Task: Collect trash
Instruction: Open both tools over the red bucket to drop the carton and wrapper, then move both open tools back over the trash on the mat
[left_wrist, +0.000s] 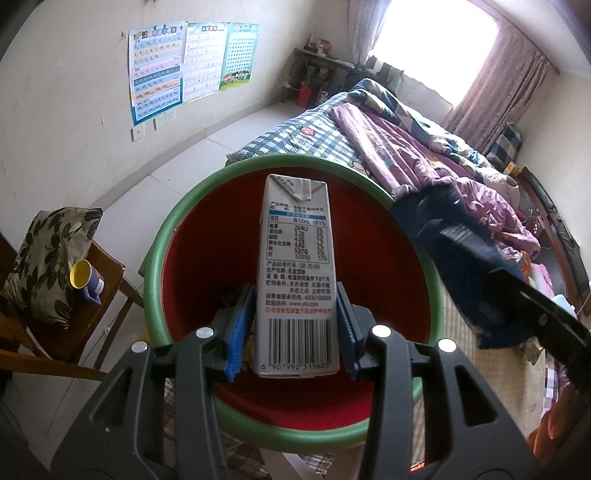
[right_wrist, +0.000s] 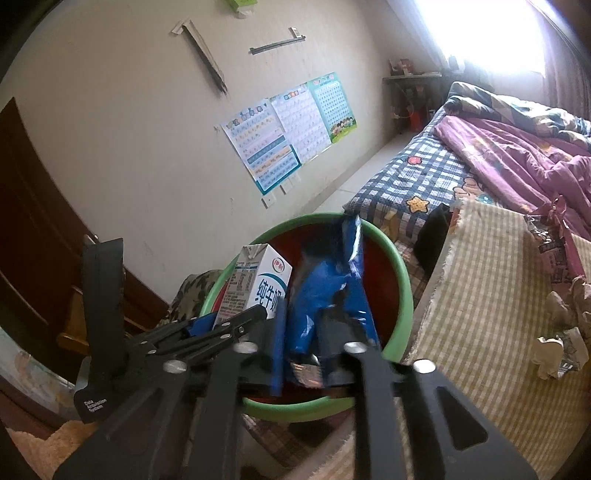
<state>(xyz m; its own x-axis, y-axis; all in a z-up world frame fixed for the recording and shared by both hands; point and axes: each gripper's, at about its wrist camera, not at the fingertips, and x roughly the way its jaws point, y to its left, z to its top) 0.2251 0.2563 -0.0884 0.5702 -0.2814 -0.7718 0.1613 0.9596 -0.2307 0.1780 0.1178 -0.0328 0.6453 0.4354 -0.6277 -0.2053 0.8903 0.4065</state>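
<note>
Home bedroom, lived-in: unmade bed w/ blue-and-white checked sheet (left_wrist: 295, 133) and rumpled purple quilt (left_wrist: 424, 155) beside a bright window w/ mauve curtains (left_wrist: 506, 81). Colourful children's learning charts (left_wrist: 192, 62) taped to the cream wall; wooden chair (left_wrist: 99, 291) w/ leaf-print cushion (left_wrist: 51, 254); dark wood door (right_wrist: 33, 221) at left.

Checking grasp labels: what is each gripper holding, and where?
Left gripper: milk carton, clamped at its lower sides. Right gripper: blue wrapper between its jaws; grip unclear.

Black plastic gripper frames — silver screws, ribbed blue fingers (left_wrist: 240, 325).
</note>
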